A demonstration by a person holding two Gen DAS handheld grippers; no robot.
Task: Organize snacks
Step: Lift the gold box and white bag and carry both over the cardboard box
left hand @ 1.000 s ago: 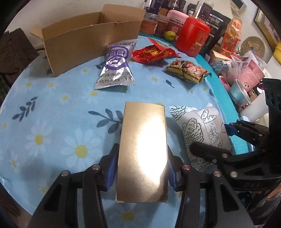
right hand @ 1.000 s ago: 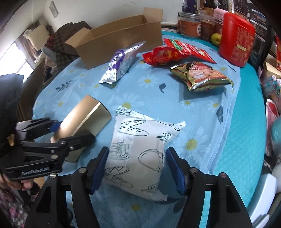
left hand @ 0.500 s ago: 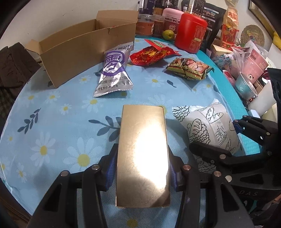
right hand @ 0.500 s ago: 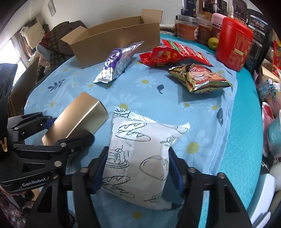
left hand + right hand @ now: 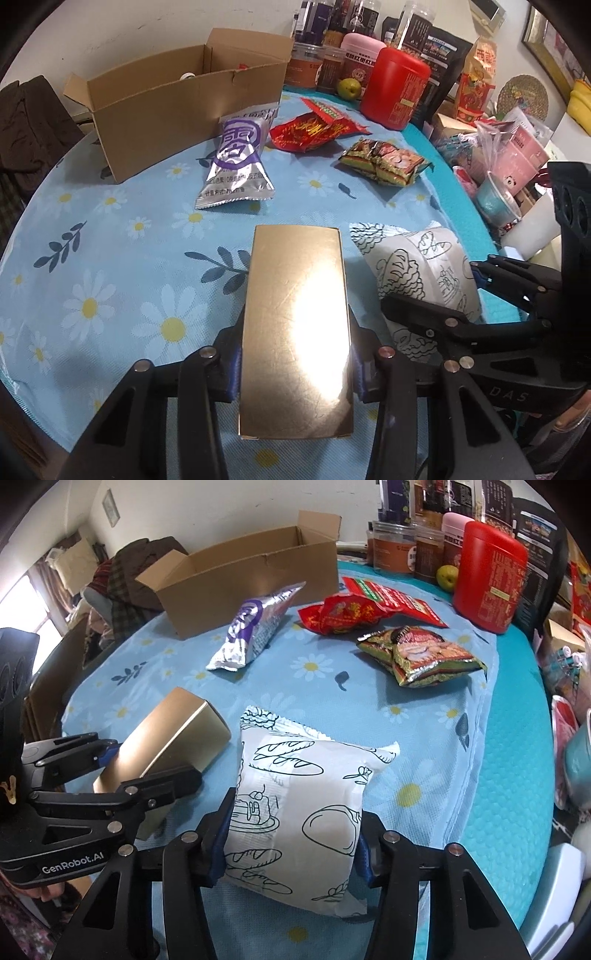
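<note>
The left gripper (image 5: 295, 363) has its jaws closed on the long sides of a gold box (image 5: 295, 317), having just tightened on it, and the box's long axis runs straight ahead along the fingers toward the far side of the counter (image 5: 110, 229). The right gripper (image 5: 290, 843) has also just been closing and now pinches a white bread packet (image 5: 299, 812) across its width, the packet bulging between the pads and its free end pointing forward. The two grippers sit side by side near the front edge, the box just to the left of the packet, close but seemingly not touching. The open cardboard box (image 5: 177, 122) stands at the far left of the counter, with its long front wall facing the grippers; it looks like the likely place for the snacks, and it lies ahead and to the left, so the left gripper is the nearer one. Between them and the box lie a silver and purple bag (image 5: 236, 162), leaning on that front wall, a red bag (image 5: 310, 131) and a green bag (image 5: 384, 162) further right. The flowered cloth straight ahead of the gold box is open, so a lift and a carry over the silver bag seems the clearest path; jars and a red canister (image 5: 397, 92) crowd the far right edge.
</note>
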